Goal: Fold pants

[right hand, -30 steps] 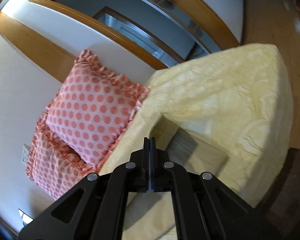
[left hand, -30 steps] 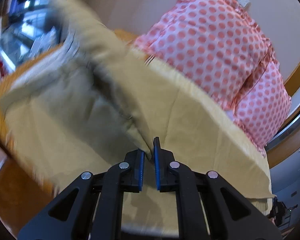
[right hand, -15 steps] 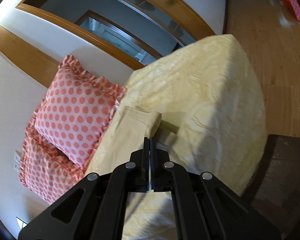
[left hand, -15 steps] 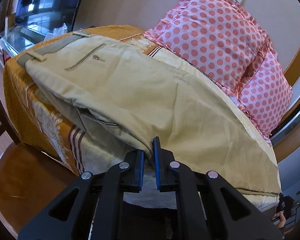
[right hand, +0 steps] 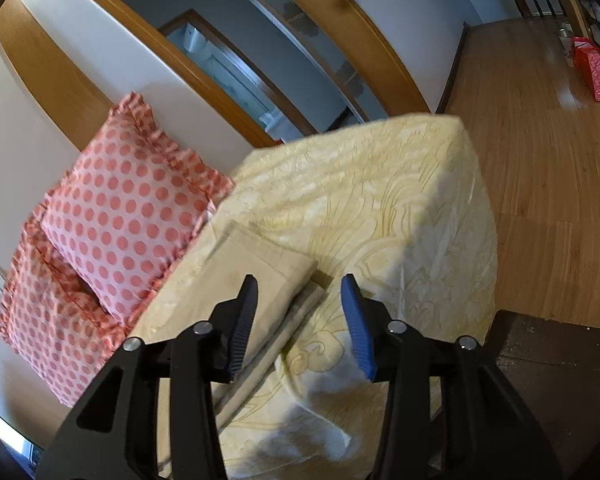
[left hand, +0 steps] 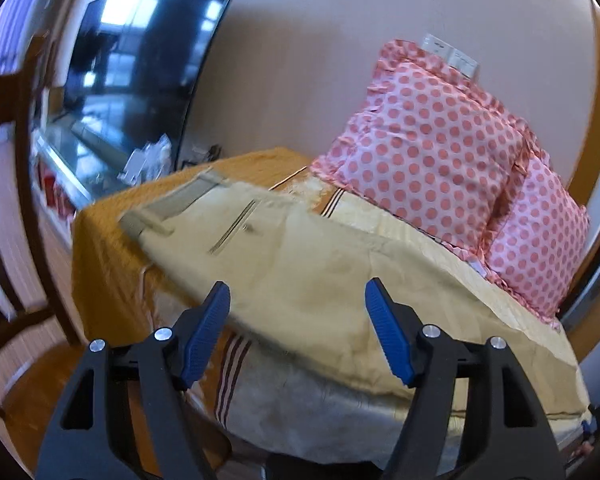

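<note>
A: Starting at the far left of the left wrist view, what is there?

B: A dark wooden chair frame (left hand: 24, 184) curves down the left edge, and a black television (left hand: 140, 60) fills the upper left, with a glass-topped stand (left hand: 66, 152) blurred below it.

A: And toward the middle?

B: The bed (left hand: 104, 276), with its orange cover hanging down the near side. The tan pants (left hand: 300, 272) lie flat across the middle of the frame, waistband toward the left with a belt loop and a pocket slit showing, the legs running off toward the lower right.

A: The left gripper (left hand: 298, 332)?

B: Bottom centre, its blue-padded fingers (left hand: 206, 334) spread wide with nothing between them. Whether they touch the cloth I cannot tell.

A: Right side of that view?

B: Two pink polka-dot pillows (left hand: 432, 152) stand against the wall in the upper right, with wall outlets (left hand: 452, 54) above them.

A: Now the right wrist view, from the left?

B: The same pillows (right hand: 128, 216) at centre left. Next, in the lower middle, the leg ends of the pants (right hand: 260, 280) lie layered on the pale yellow bedspread (right hand: 388, 208). The right gripper (right hand: 300, 320) sits at bottom centre, fingers parted wide and gripping nothing, the hems seen between them.

A: Far right?

B: Wooden floor (right hand: 540, 168) and a red bag (right hand: 592, 72) in the upper right corner
</note>
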The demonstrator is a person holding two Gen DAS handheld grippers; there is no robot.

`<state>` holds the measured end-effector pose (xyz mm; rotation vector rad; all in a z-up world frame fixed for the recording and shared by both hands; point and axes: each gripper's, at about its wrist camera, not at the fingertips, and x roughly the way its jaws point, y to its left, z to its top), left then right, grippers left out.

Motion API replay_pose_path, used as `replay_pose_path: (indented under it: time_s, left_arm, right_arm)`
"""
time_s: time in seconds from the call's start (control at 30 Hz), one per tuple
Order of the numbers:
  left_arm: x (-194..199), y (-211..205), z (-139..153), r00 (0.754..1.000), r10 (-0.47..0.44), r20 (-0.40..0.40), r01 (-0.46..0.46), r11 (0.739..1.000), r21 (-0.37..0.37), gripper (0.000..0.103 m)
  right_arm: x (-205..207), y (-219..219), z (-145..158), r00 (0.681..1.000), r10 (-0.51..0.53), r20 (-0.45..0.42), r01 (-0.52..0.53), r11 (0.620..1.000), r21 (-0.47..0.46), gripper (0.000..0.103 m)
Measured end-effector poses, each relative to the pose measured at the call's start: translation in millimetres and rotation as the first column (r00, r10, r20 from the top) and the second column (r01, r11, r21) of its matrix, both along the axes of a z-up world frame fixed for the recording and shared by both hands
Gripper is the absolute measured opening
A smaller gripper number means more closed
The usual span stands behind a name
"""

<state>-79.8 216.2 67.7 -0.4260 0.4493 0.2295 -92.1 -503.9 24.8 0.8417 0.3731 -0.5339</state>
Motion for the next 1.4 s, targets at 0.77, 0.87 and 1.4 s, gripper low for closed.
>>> replay_pose_path:
  time_s: [0.77,0.87,1.4]
  left_arm:
    - [44.9,1.6,-45.0,0.996,-0.049,-0.077,0.044,0.996,-0.074,0.079]
    - [31.4,18.9,-40.5,0.998,0.027,-0.064,-0.032,0.997,-0.070,0.079]
    - [28.1,108.4,-55.8,0.968,0.224,-0.116,-0.245,0.946,-0.211,0.079]
  right_arm:
    - [144.7,328.2,60.2,0.426,0.896,0.123,-0.855,0.443,-0.271,0.003]
    - [153.6,401.4,15.4,0.226,0.972,-0.068,-0.960,0.210,-0.188,0.007]
    - [127.3,444.7,-8.9,0.228,0.906,-0.356,-0.928,0.091,-0.361,0.072]
